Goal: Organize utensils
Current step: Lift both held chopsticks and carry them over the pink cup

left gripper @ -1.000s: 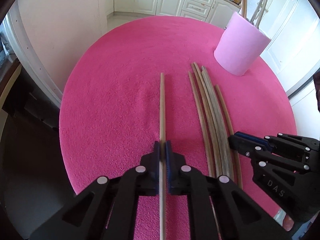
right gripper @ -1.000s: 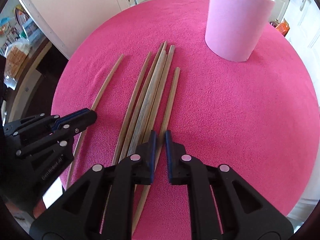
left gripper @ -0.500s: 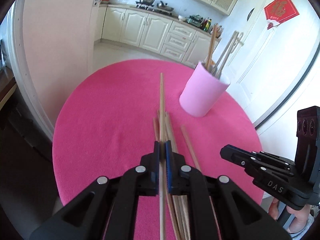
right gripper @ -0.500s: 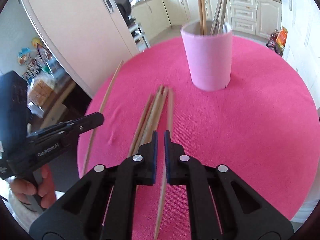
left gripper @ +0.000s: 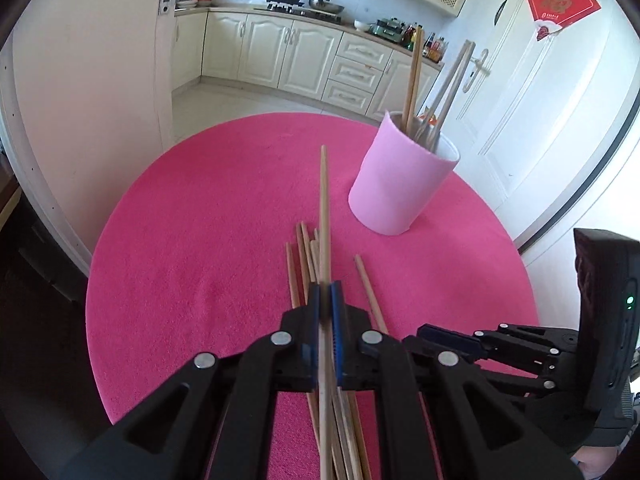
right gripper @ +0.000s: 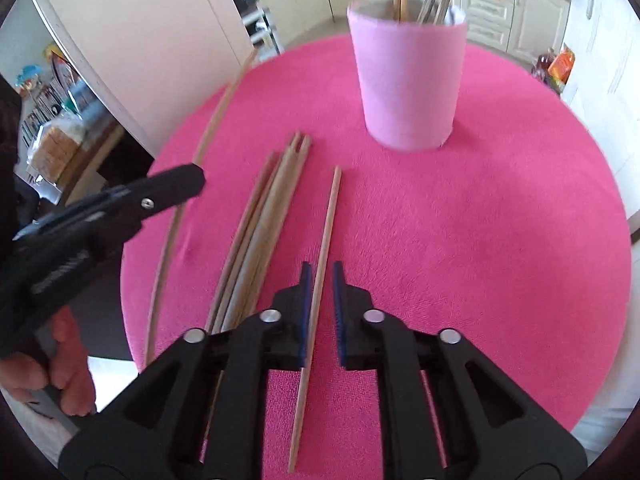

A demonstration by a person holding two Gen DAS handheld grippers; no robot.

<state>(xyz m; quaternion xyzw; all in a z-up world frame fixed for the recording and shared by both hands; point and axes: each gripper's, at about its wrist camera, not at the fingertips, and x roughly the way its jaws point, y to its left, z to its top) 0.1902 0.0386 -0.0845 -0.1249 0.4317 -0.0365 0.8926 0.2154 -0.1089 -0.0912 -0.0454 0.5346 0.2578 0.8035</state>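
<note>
Left wrist view: left gripper (left gripper: 325,294) is clenched on one chopstick (left gripper: 324,208), lifted over the bundle (right gripper: 260,224) on the pink counter (right gripper: 480,220). Right gripper (right gripper: 320,276) is opening, straddling a lone stick (right gripper: 326,236) untouched, near the cup (right gripper: 408,80).

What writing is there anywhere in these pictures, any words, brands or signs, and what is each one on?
Nothing reads clearly enough to quote.
red hanging sign: gold characters, too blurred to read.
left gripper, shut on a chopstick: pale lettering on its side, blurred beyond reading.
bottles at the back of the kitchen: labels too small to read.
</note>
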